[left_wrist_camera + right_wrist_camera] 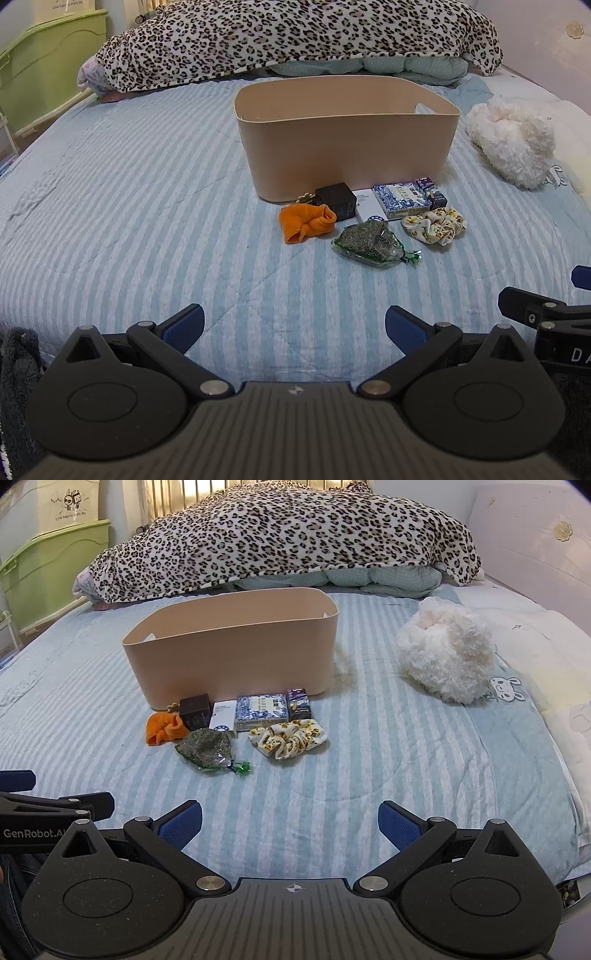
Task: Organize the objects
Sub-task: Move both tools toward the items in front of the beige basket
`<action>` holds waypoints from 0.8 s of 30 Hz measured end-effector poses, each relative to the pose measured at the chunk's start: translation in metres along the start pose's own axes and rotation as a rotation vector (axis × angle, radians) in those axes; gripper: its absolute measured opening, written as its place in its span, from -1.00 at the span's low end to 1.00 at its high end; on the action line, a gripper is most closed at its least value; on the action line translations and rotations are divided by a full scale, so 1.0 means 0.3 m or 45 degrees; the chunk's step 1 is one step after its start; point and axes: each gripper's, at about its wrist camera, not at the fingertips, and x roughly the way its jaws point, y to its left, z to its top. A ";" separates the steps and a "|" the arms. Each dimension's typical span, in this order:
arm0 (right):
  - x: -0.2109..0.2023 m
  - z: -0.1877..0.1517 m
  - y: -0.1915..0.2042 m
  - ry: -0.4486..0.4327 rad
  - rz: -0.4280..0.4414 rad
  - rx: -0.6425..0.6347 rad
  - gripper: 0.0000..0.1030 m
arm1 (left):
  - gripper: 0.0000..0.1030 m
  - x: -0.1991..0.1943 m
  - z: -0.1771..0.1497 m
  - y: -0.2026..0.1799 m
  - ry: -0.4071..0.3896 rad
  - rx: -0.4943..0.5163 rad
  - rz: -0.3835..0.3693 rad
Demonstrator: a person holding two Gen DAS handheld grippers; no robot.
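Both tools are released, fingers spread wide with nothing between them. The left tool (294,325) hovers low over the striped blue bedspread (129,221), and the right tool (290,821) does the same just beside it — each shows at the edge of the other's view.

Bare bedspread lies between the tools and the cluster, so nothing stands in the way. From the left tool, the things to organize lie toward 1 o'clock; from the right tool, toward 11 o'clock. Nearest is the clear bag of dried herbs (369,242), with an orange cloth (304,223) at its 10 o'clock and a floral scrunchie (434,225) at its 2 o'clock. Behind them runs a row of small boxes: a black box (338,201), a white box (365,208), a blue-and-white patterned box (400,199) and a small purple box (430,192). The row sits just in front of the beige bin (347,147), close to its front wall.

A fluffy white plush (447,653) lies well apart at the bin's 3 o'clock. A leopard-print blanket (280,542) is heaped beyond the bin at 12 o'clock, and a green crib (48,568) stands off the bed at 10 o'clock.
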 end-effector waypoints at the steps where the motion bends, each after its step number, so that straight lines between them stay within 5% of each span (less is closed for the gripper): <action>1: 0.001 0.002 0.000 0.000 -0.002 0.000 1.00 | 1.00 0.001 0.001 0.000 -0.003 0.005 0.001; 24: 0.012 0.023 0.000 -0.024 -0.001 0.002 1.00 | 1.00 0.034 0.021 0.013 -0.004 0.008 -0.013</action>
